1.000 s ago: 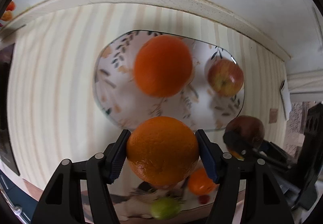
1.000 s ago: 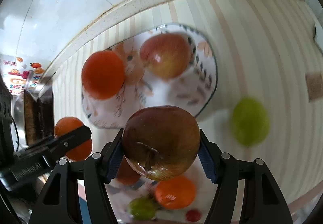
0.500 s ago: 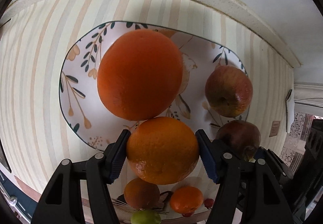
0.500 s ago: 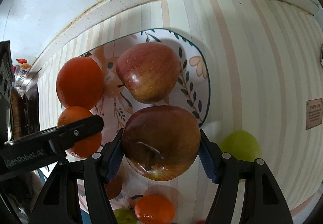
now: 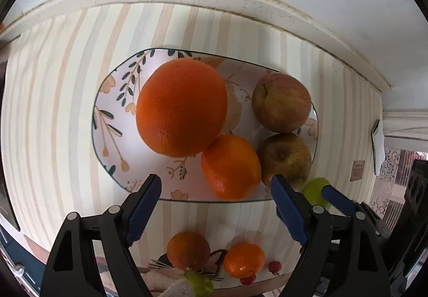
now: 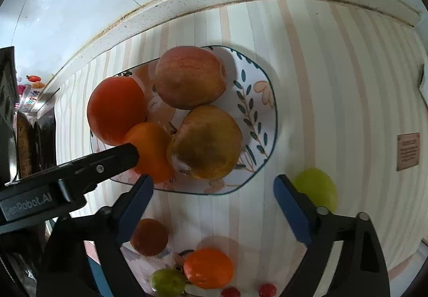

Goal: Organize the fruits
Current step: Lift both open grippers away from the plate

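Both hand-held grippers point down over the striped worktop (image 5: pixel 53 109), jaws opening with nothing between them. The left hand-held gripper (image 5: pixel 216 206) hangs over the smaller orange (image 5: pixel 231 167); the right hand-held gripper (image 6: pixel 212 203) hangs over the darker apple (image 6: pixel 206 141). Both fruits lie on the leaf-patterned plate (image 5: pixel 107 120), beside 1 bigger orange (image 5: pixel 182 107) and 1 redder apple (image 5: pixel 281 101).

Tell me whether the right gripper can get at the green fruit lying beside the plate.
Probably yes: the green fruit lies alone on the striped cloth, just past the opening right gripper, nothing between its jaws.
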The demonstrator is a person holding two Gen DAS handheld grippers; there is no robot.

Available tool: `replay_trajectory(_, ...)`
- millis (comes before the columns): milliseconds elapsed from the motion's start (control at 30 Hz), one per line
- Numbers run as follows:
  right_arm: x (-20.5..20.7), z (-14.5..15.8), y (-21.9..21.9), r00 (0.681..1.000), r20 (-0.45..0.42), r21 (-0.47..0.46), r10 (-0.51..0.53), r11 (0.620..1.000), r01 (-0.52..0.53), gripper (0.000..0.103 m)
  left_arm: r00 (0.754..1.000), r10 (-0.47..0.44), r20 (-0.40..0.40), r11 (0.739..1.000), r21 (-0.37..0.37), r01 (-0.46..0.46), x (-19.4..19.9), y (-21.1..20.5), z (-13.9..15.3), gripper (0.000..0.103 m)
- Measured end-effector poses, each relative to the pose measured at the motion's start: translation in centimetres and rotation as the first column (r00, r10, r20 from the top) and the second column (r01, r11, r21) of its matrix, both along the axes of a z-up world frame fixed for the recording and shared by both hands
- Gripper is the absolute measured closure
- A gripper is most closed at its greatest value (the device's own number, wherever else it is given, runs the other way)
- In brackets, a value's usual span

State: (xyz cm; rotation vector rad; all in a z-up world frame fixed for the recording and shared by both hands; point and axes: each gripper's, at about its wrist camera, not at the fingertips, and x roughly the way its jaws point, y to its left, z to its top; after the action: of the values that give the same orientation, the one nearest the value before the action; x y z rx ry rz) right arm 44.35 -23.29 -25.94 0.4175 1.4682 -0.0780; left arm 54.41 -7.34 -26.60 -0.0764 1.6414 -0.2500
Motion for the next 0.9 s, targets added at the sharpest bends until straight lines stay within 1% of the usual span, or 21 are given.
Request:
replay_trajectory(133,-0.7,1.9,0.4,1.000,0.019,-0.061,0.018,0.998,-0.017,0.009,0.998,-0.020,0.058,0.999,0.033,0.018,-1.0,0.2,1.8,0.020)
replay_trajectory(200,-1.3,3.0,0.5,0.999,0.033,-0.080,0.022,0.997,-0.019,0.009,0.994,-0.031,0.102,0.998,0.061,0.025,-1.7,0.5,2.9,0.020)
replay_trajectory(333,-2.2,5.0,1.1,0.998,0.065,-0.121,0.024,0.992,-0.016,0.009,0.986,-0.043,0.162,0.996,0.086,0.029,-3.0,1.7,5.1,0.020)
replay_trajectory(500,-4.0,7.5,2.0,0.994,0.106,-0.124,0.039,0.992,-0.026,0.009,0.971,-0.051,0.235,0.994,0.103,0.027,-4.8,2.9,7.8,0.020)
replay_trajectory(600,-4.9,8.6,2.4,0.990,0.132,-0.132,0.048,0.991,-0.031,0.009,0.964,-0.049,0.260,0.995,0.102,0.023,-6.1,3.9,9.2,0.020)
replay_trajectory(767,-6.9,11.3,3.1,0.980,0.187,-0.154,0.063,0.987,-0.034,0.009,0.950,-0.050,0.307,0.995,0.102,0.019,-8.3,4.8,11.3,0.020)
replay_trajectory(833,-7.6,12.2,3.4,0.976,0.205,-0.168,0.068,0.985,-0.033,0.009,0.948,-0.054,0.312,0.994,0.109,0.021,-9.1,5.0,11.8,0.020)
replay_trajectory(900,-8.2,13.0,3.6,0.973,0.218,-0.173,0.073,0.984,-0.035,0.009,0.948,-0.051,0.314,0.995,0.095,0.022,-9.9,5.3,12.3,0.020)
